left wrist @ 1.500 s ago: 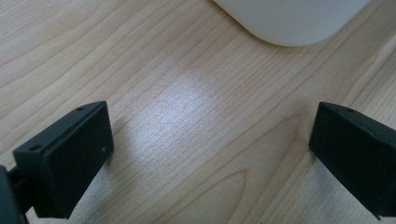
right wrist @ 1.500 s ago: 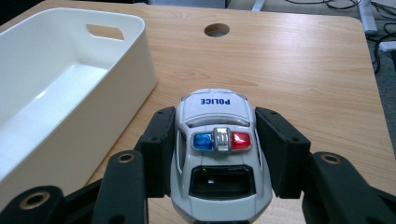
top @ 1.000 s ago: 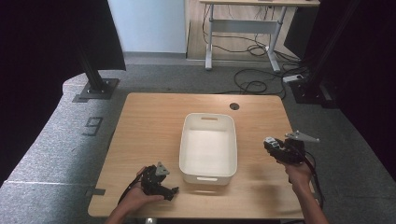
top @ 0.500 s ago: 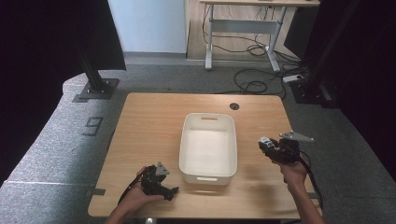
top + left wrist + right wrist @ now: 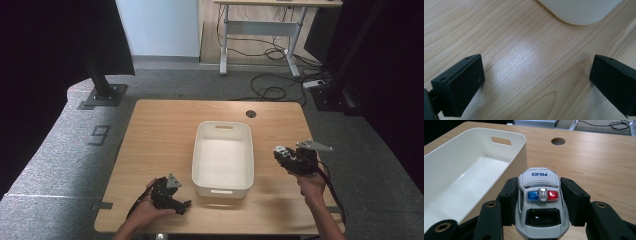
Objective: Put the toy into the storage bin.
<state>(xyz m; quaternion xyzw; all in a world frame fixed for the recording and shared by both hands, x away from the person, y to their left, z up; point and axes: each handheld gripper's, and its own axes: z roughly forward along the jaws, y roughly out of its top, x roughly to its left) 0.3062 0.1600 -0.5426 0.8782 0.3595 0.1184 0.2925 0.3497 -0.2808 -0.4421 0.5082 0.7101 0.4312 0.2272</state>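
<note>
A white toy police car [image 5: 540,200] with a blue and red light bar sits between the jaws of my right gripper [image 5: 537,192], which is shut on its sides. In the high view my right gripper [image 5: 283,156] hangs above the table just right of the white bin [image 5: 223,127], holding the toy car [image 5: 281,153]. The bin [image 5: 454,165] is empty and its rim lies left of the car. My left gripper [image 5: 181,206] rests low at the table's front left, near the bin's front corner. Its jaws [image 5: 536,82] stand wide open over bare wood.
The wooden table [image 5: 160,130] has a round cable hole [image 5: 251,114] at its back right. Grey mats surround the table. A desk frame and cables [image 5: 270,90] stand on the floor beyond. Black stands [image 5: 102,92] flank the table.
My right gripper has moved a little left toward the bin with the car in it. The left gripper has stayed put.
</note>
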